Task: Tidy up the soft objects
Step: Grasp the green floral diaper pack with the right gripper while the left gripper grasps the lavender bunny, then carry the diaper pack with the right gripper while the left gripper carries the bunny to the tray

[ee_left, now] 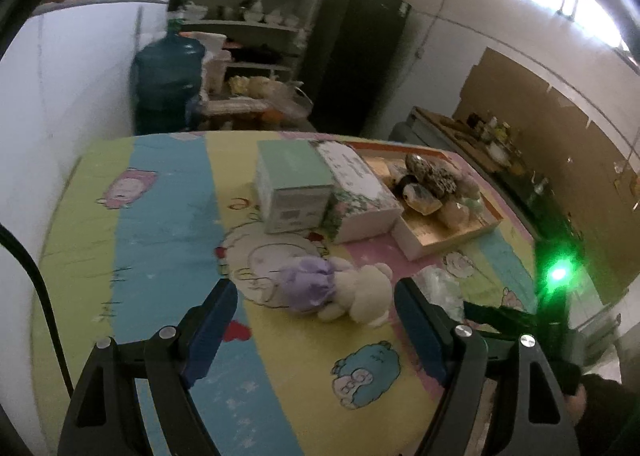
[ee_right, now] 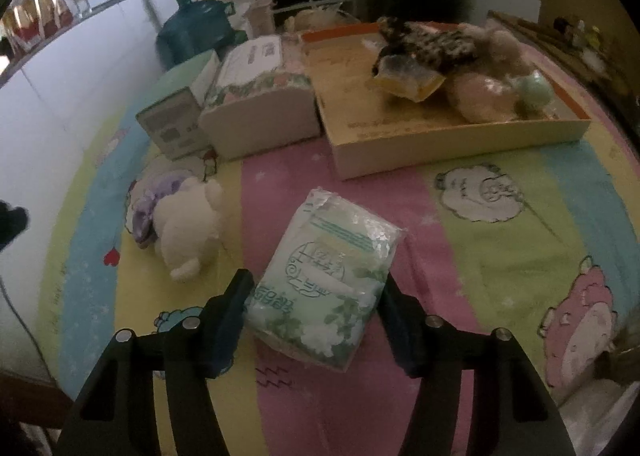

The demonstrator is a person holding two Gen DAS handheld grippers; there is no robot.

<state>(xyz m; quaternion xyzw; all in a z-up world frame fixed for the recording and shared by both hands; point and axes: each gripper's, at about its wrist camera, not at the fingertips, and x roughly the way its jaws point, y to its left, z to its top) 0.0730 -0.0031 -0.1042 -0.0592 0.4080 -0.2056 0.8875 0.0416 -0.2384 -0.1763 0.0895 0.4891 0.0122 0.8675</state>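
Fingers of right gripper (ee_right: 316,296) tilted down, flanking tissue pack (ee_right: 324,280).

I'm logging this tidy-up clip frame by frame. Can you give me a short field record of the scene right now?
surface: cartoon-print striped cloth
left gripper: open, facing white plush bear with purple dress
right gripper: fingers either side of green-and-white plastic tissue pack, grip unclear
shallow cardboard tray: holds several soft items
beside tray: two tissue boxes
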